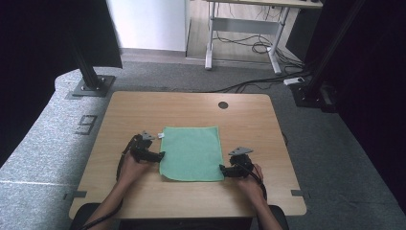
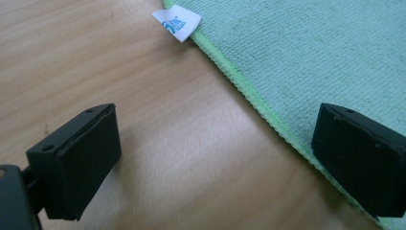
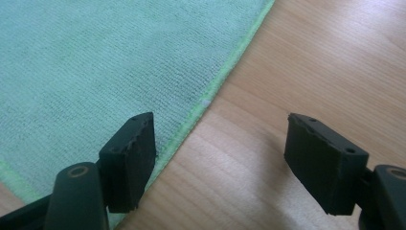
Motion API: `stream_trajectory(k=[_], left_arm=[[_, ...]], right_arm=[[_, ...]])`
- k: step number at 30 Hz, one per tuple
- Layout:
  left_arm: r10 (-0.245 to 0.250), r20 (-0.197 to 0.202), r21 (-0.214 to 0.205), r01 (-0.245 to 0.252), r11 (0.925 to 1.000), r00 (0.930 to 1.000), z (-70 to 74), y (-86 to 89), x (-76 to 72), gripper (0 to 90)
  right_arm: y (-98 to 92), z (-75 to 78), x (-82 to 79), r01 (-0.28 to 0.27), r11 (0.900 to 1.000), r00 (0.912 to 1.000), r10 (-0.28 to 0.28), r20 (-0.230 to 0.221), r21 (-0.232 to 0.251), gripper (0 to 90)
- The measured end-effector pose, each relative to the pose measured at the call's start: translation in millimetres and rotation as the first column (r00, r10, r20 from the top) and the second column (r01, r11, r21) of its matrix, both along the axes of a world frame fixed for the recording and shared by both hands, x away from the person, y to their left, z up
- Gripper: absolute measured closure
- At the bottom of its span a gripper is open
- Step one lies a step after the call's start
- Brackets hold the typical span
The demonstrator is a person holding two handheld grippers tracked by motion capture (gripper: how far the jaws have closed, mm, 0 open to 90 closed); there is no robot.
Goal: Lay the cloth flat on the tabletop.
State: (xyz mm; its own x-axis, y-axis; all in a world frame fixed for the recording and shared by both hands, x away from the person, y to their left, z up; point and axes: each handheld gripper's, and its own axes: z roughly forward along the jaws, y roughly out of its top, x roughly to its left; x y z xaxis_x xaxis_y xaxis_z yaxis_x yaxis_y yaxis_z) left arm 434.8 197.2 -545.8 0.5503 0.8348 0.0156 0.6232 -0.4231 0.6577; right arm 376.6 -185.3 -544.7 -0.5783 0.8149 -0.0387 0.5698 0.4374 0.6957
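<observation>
Green cloth: a mint microfibre towel (image 1: 192, 152) lay spread flat on the wooden desk (image 1: 249, 115), near its front half, with a small white label (image 2: 177, 22) at the far left corner.
Handling: soft, light and limp — likely to sag and fold once lifted, so both sides probably had to rise together.
Surface: the looped pile looked grippy, not slippery; nothing fragile.
Where to take hold: the stitched hem at the left and right edges, one pad slid under the border.
Left tongs (image 2: 215, 158): released, jaws wide, straddling the left hem with nothing pinched.
Right tongs (image 3: 220, 158): released too — one jaw over the cloth, the other over bare wood, the right hem between them.
</observation>
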Motion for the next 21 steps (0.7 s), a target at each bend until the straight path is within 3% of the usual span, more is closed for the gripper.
stream_trajectory(k=[6, 12, 15, 19, 21], left_arm=[[0.008, -0.003, -0.023, -0.009, 0.9997, 1.0000, -1.8, -4.1, 12.8, 3.1], [0.006, 0.004, -0.022, -0.006, 0.9997, 1.0000, -1.8, -4.6, 12.4, 3.3], [-0.024, 0.017, -0.025, 0.025, 0.9994, 0.9996, 0.3, -5.4, 9.1, 2.2], [-0.057, 0.004, -0.084, 0.057, 0.9948, 0.9983, 9.3, -4.3, -4.0, 1.3], [-0.074, 0.004, -0.084, 0.074, 0.9937, 0.9972, 12.2, -3.6, -11.8, 1.3]], right_arm=[[-4.0, -0.6, 8.0, 0.015, 0.9998, 0.9999, -0.015, -0.008, 0.010, 24.9], [-6.2, -1.6, 9.3, 0.017, 0.9992, 0.9996, -0.016, -0.022, 0.036, 25.2], [-6.6, -0.9, 9.8, 0.009, 0.9992, 0.9995, -0.008, -0.030, 0.040, 26.7], [-10.9, 3.8, 9.0, 0.008, 0.9983, 0.9997, -0.007, -0.021, 0.057, 24.3], [-14.8, 7.9, 7.7, 0.013, 0.9977, 0.9998, -0.012, -0.013, 0.066, 22.8]])
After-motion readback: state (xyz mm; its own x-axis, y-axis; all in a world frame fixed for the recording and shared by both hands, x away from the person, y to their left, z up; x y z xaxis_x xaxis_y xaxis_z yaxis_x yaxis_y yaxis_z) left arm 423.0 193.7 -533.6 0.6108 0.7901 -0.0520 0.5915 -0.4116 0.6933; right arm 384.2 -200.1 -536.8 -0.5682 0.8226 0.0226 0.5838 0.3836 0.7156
